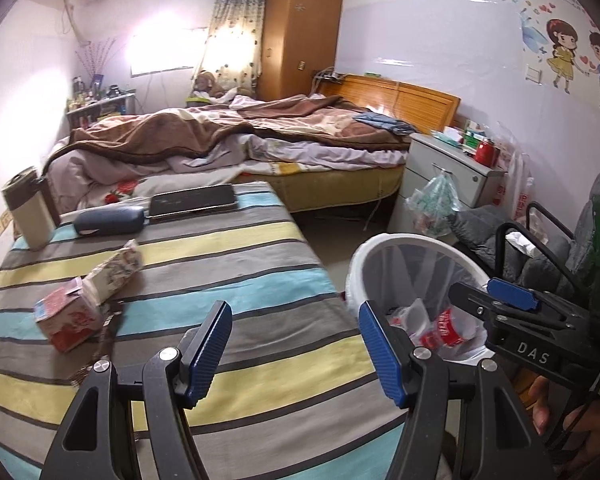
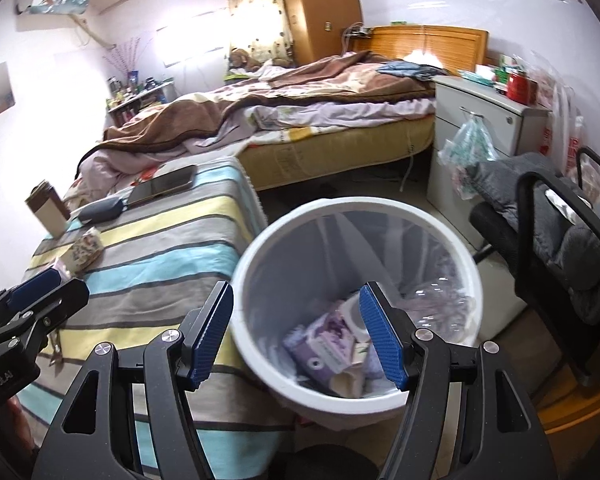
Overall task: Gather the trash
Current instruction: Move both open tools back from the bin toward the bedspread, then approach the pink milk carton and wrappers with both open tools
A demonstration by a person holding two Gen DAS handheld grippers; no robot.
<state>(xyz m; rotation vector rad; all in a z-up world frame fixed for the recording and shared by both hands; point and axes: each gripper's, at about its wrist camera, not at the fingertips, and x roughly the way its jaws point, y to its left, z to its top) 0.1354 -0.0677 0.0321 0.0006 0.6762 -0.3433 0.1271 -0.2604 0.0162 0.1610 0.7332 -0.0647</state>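
A white trash bin (image 2: 260, 236) with a clear liner stands on the floor beside the striped table (image 1: 220, 280). It holds a purple pack (image 2: 324, 346), a crumpled clear bottle (image 2: 436, 304) and a red-labelled wrapper (image 1: 444, 328). My right gripper (image 2: 296, 332) is open and empty, hovering over the bin's near rim. My left gripper (image 1: 296, 344) is open and empty above the table's near right edge. A red and white carton (image 1: 68, 320) and a patterned tissue pack (image 1: 116, 268) lie on the table to the left.
On the table's far end are a dark tablet (image 1: 192, 200), a blue case (image 1: 108, 220) and a beige container (image 1: 24, 208). An unmade bed (image 1: 220, 140) lies behind. A white nightstand (image 1: 452, 172) with a hanging bag and a black chair (image 2: 560, 232) stand right.
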